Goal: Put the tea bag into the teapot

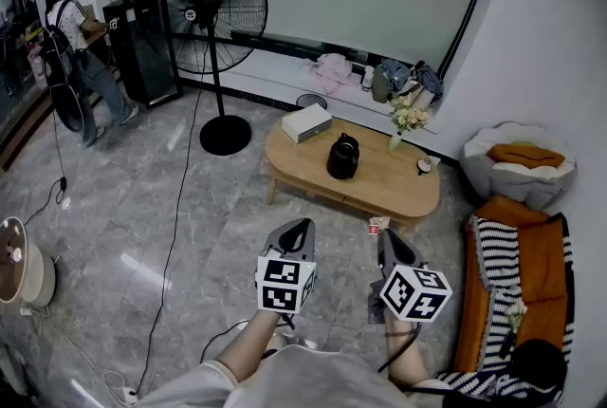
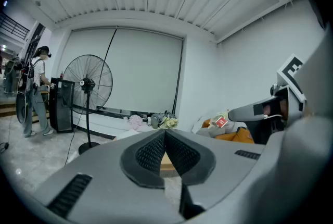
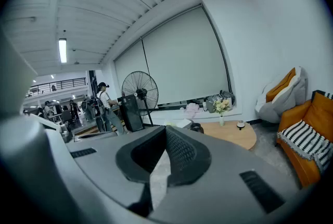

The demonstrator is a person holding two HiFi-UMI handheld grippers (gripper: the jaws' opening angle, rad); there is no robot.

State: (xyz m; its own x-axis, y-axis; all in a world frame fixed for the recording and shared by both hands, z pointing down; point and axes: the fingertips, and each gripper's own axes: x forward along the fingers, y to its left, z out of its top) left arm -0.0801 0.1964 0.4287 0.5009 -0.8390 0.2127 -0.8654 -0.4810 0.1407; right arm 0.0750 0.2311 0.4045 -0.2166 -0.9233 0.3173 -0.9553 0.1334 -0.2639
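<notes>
Grey stone floor is seen around the low wooden table (image 1: 398,186), mid-frame, where the black teapot (image 1: 342,157) is placed, well apart from both grippers. The tea bag (image 1: 377,227) is pinched at the tip of the right gripper (image 1: 384,235), jaws pressed together on it; the left gripper (image 1: 303,226) is closed on nothing. Carrying is judged to be in hand: the bag must be brought above the teapot mouth. Its contents and lid cannot be told.

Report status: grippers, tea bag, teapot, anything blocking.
Left gripper shut, empty. Right gripper shut on tea bag. Teapot on coffee table ahead, not yet reached. White box sits left of it, apart.
</notes>
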